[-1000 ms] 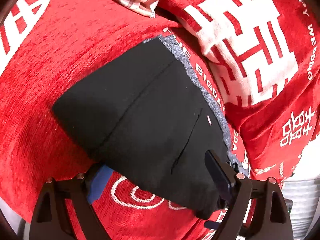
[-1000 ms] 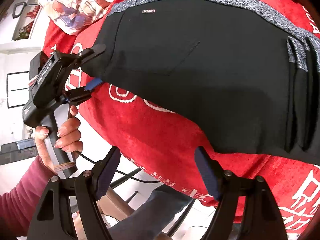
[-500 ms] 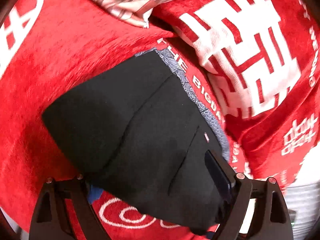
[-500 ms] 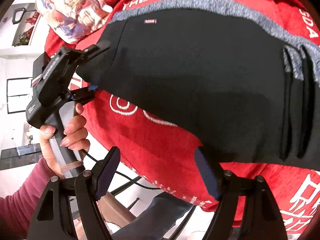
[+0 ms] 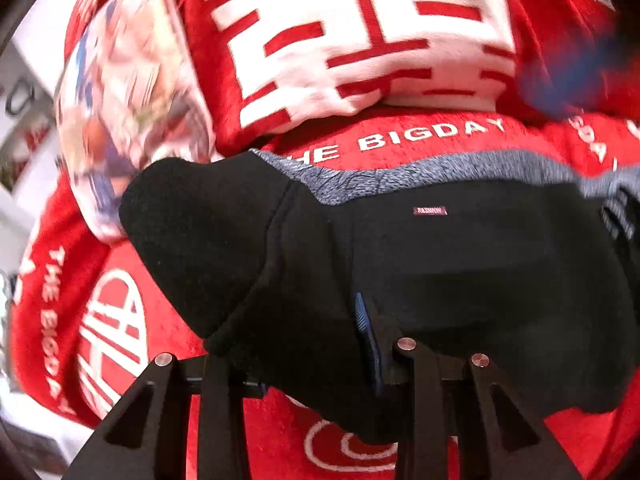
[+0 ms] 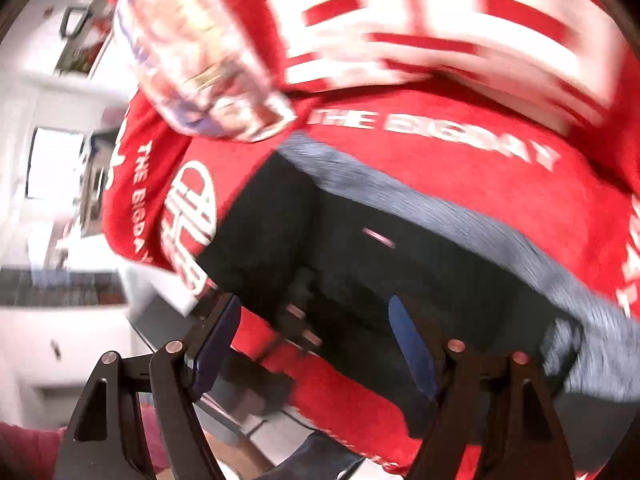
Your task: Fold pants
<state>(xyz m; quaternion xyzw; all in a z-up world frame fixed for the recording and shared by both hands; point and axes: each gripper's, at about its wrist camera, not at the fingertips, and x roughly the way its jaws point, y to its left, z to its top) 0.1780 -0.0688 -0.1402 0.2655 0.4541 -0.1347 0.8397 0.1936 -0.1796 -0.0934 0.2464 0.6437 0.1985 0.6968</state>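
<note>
The left hand-held gripper (image 5: 304,344) is clamped on a bunched fold of the black pants (image 5: 460,264) — one finger lies buried in cloth. The right hand-held gripper (image 6: 316,344) stands apart, its fingers (image 6: 412,348) over the pants' near edge. The pants lie on a red blanket (image 5: 420,136). Only the sharper left view shows the small label (image 5: 430,211) legibly; a patterned pillow (image 5: 132,92) sits beyond.

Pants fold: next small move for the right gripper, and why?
Probably close the right gripper on the pants: it is open astride the black near edge, while the left gripper looks clamped on its own corner.
</note>
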